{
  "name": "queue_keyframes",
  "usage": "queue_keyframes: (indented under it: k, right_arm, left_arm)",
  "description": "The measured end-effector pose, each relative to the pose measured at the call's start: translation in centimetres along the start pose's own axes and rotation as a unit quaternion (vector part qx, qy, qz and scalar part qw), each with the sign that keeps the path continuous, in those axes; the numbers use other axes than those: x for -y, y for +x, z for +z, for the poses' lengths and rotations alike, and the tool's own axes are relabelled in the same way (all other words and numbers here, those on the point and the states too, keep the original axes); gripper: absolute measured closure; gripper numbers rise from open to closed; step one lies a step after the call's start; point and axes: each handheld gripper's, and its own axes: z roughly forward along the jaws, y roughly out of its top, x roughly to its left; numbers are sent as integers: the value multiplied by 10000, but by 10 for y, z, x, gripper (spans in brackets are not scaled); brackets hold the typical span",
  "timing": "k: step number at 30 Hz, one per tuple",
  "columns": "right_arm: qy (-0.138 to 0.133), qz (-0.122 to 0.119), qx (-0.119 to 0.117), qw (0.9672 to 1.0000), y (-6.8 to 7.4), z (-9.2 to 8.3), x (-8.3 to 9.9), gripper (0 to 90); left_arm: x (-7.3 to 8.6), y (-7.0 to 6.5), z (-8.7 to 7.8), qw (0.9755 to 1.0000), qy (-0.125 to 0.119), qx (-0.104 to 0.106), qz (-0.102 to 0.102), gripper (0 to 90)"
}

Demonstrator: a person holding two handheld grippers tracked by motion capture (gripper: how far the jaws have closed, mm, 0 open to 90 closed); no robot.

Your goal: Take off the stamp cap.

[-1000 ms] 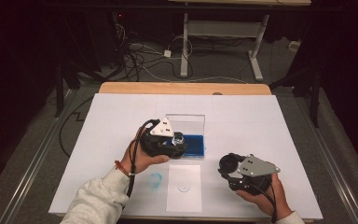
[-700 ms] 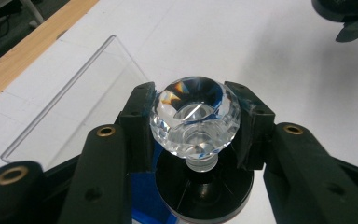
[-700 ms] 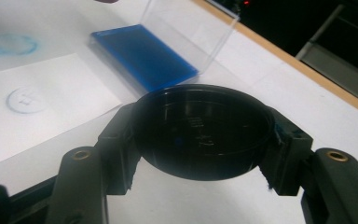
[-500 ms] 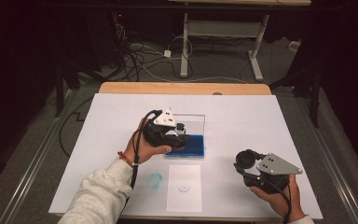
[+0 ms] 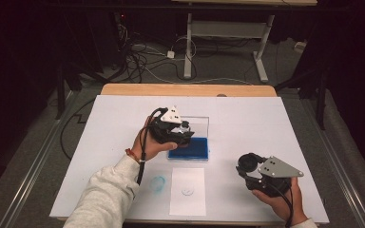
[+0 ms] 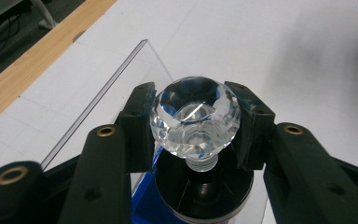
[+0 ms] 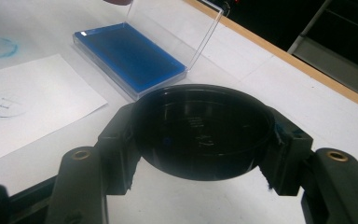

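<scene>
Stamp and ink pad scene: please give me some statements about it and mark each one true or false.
1. The left gripper is shut on the crystal-handled stamp. True.
2. The ink pad case has its clear lid closed. False: the lid stands open.
3. The right gripper holds a round black cap. True.
4. The white paper sheet is blank. False: it bears a round blue stamp mark.
</scene>
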Motion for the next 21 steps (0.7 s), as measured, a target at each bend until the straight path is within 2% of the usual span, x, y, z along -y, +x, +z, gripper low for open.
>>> queue_keyframes:
  k: [21]
  right_arm:
    - [44,-41,-115,9999,1,6,0,388]
  left_arm:
    - [3,4,13,9999,81,-20,-73,547]
